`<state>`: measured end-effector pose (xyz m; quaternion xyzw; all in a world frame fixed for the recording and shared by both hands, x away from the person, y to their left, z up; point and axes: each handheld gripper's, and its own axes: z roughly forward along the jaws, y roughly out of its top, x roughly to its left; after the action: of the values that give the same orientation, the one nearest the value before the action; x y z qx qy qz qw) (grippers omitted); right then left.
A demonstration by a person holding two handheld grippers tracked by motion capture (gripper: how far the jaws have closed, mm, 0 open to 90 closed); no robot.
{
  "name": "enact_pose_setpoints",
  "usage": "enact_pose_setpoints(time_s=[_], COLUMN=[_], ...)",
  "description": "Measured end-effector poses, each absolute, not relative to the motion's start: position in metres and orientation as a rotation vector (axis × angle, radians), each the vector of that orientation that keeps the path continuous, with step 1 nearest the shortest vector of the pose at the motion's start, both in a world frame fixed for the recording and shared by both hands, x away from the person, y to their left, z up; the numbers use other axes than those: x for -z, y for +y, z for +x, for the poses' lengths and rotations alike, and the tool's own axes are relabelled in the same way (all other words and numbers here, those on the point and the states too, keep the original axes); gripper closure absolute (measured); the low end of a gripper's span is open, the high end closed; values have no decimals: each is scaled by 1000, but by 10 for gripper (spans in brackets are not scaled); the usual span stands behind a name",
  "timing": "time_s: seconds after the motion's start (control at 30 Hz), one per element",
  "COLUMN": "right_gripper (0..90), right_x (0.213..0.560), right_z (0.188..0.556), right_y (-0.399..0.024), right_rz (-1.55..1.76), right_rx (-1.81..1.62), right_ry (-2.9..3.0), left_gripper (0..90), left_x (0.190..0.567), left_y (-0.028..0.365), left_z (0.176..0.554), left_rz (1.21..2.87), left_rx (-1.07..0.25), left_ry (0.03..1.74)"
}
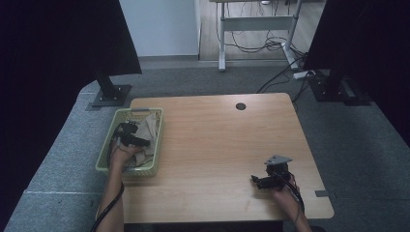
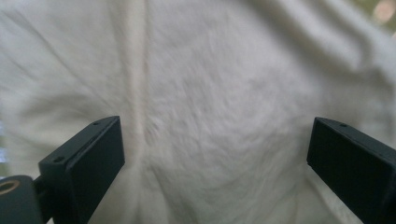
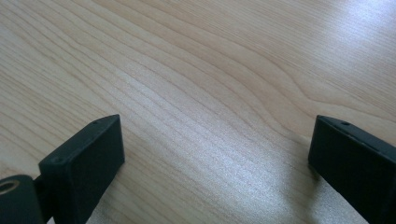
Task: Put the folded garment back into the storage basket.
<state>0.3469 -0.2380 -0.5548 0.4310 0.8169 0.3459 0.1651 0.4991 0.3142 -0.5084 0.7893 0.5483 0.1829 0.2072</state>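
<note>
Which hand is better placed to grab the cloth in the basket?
Left. The left gripper is open over the beige cloth in the green basket. The right gripper is open above the bare wooden table, far off.

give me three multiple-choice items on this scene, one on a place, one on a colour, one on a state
1. Where is the cloth?
A. in the basket
B. at the table's middle
C. on the floor

2. What colour is the basket?
A. red
B. pale yellow-green
C. black

3. How stand the right gripper jaws?
A. shut on cloth
B. open over bare wood
C. shut on a cup

Answers: 1 A, the cloth lies inside the rim; 2 B, the rim looks pale yellow-green; 3 B, the jaws stand wide apart over the table.
</note>
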Motion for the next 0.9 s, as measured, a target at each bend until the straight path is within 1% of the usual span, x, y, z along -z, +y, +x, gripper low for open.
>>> enact_pose_setpoints(time_s=[0.07, 0.23, 0.9], right_gripper=[33, 33, 32], right_x=[555, 555, 555], right_z=[347, 347, 347], right_y=[-238, -238, -238], right_rz=[1228, 1228, 1227], right_rx=[-985, -985, -985], right_ry=[2327, 2327, 2328], left_gripper=[36, 31, 32], left_x=[504, 498, 467], left_y=[314, 312, 297], left_z=[498, 494, 477], left_rz=[2170, 2173, 2113], left_rx=[-504, -531, -552], left_ry=[1521, 1502, 1403])
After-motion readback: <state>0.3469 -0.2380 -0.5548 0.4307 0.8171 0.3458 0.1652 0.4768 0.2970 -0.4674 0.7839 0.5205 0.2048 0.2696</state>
